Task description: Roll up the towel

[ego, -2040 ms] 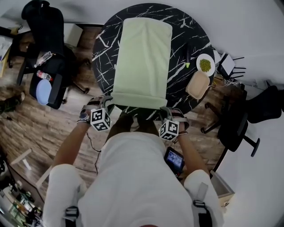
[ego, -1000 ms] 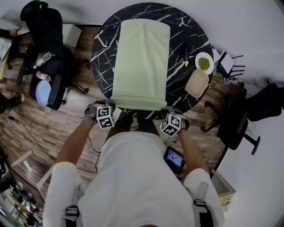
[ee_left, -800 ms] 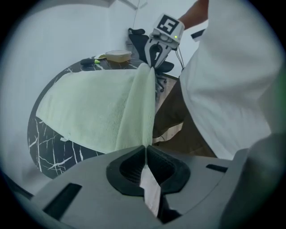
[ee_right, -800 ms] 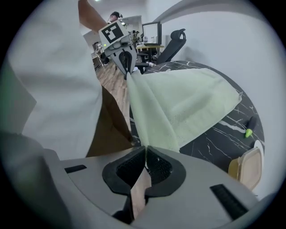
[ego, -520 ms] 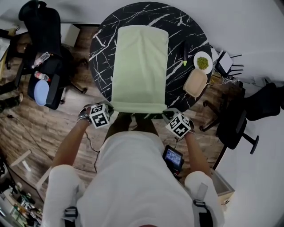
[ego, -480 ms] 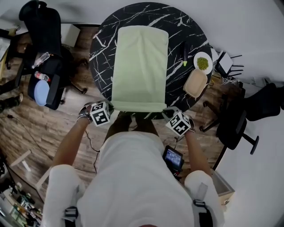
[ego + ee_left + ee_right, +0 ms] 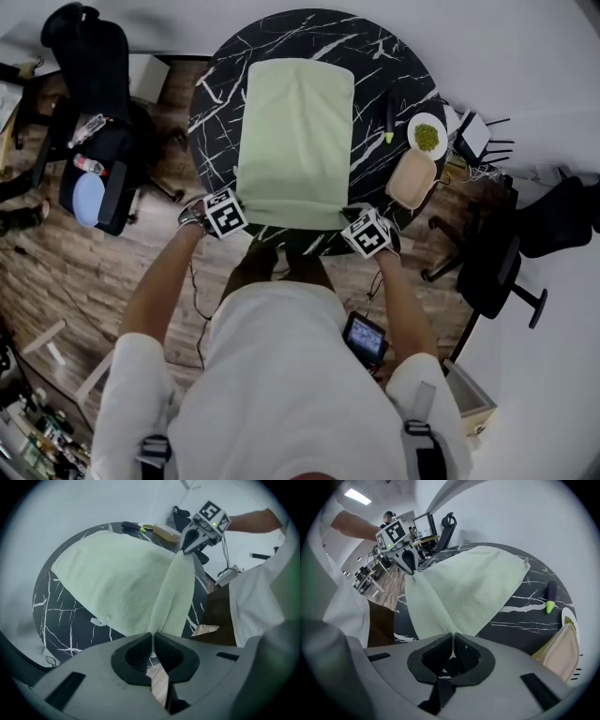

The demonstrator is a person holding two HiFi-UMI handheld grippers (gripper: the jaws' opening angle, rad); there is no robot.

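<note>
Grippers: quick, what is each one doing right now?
Left gripper: closed, pinching a near corner of the towel.
Right gripper: closed, pinching the other near corner.

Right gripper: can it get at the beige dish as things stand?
Probably not yet: the right gripper is shut on a near corner of the towel. The beige dish sits close by with nothing between, so the way looks free once it lets go.

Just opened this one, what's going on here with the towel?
A person works at a round black marbled table with a gripper in each hand. The left gripper and the right gripper are each shut on a near corner of the pale green towel, holding its near edge raised between them. The rest lies flat on the table. No roll is formed yet.
</note>
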